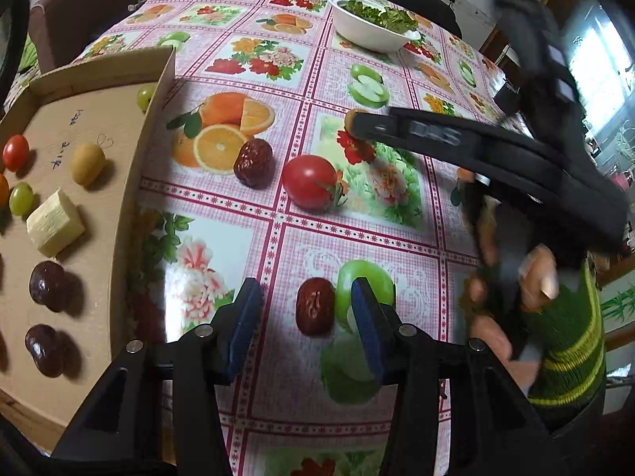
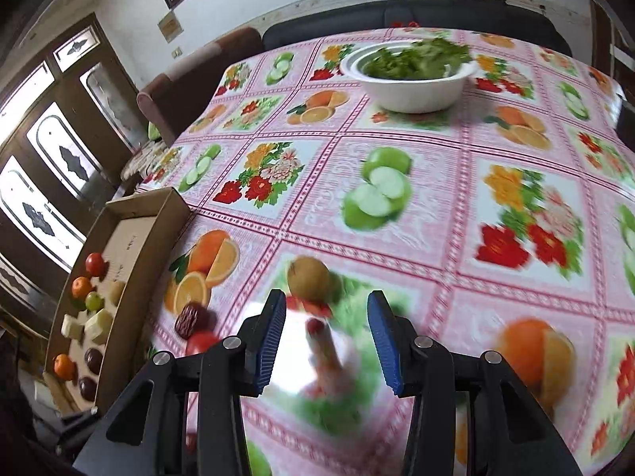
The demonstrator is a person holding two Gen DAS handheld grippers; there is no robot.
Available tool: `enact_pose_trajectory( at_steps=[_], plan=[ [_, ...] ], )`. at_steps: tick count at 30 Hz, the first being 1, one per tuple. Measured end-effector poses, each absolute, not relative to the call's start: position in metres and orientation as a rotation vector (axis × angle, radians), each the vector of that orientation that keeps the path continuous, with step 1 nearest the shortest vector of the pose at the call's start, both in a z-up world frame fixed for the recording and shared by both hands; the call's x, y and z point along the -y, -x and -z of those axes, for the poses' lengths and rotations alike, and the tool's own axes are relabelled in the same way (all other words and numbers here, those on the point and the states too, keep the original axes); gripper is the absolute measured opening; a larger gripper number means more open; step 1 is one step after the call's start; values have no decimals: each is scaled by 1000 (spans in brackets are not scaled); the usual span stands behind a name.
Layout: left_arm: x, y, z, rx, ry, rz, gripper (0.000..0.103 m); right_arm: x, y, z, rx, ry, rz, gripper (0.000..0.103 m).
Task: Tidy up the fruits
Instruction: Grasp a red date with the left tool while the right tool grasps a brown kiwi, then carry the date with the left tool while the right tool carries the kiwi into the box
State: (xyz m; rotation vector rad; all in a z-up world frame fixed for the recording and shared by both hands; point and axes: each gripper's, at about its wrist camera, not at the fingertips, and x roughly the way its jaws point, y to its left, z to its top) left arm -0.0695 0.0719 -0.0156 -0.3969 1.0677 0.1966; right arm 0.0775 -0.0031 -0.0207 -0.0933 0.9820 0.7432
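In the left wrist view, the left gripper [image 1: 307, 311] hangs over the surface [image 1: 278, 246] with its jaws apart and nothing clamped; a red date [image 1: 314, 306] lies on the cloth between them, close to the right-hand pad, its long axis running roughly along the fingers. A tomato [image 1: 309, 181] and a second date [image 1: 253, 163] lie farther ahead, loose on the cloth, and the tray [image 1: 119, 182] of sorted fruit sits to the left. The right gripper [image 1: 369, 125] reaches in from the right, its tip hiding most of a brownish fruit. In the right wrist view, the right gripper [image 2: 326, 337] has its jaws apart and empty; a kiwi [image 2: 308, 279] lies just ahead between the fingertips. Heavy blur smears the cloth there, so contact cannot be judged. I would say each hand is nearest its own fruit.
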Motion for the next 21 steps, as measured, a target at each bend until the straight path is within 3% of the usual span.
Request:
enact_pose_trajectory(
  at_steps=[3,5,6,7,21],
  plan=[
    [-70,72,17,-1051,375,-191,43,-11,-83,27,-978,129,-733,45],
    [-70,76,17,-1040,346,-212,30,-16,-81,28,-958,162,-723,44],
    [-71,77,17,-1037,347,-210,19,-18,-79,28,-950,179,-718,40],
    [-74,79,18,-1039,383,-181,17,-18,-77,28,-948,184,-724,26],
    [-85,109,-24,-965,322,-325,17,43,-32,-19,-904,-36,-776,26]
  ],
)
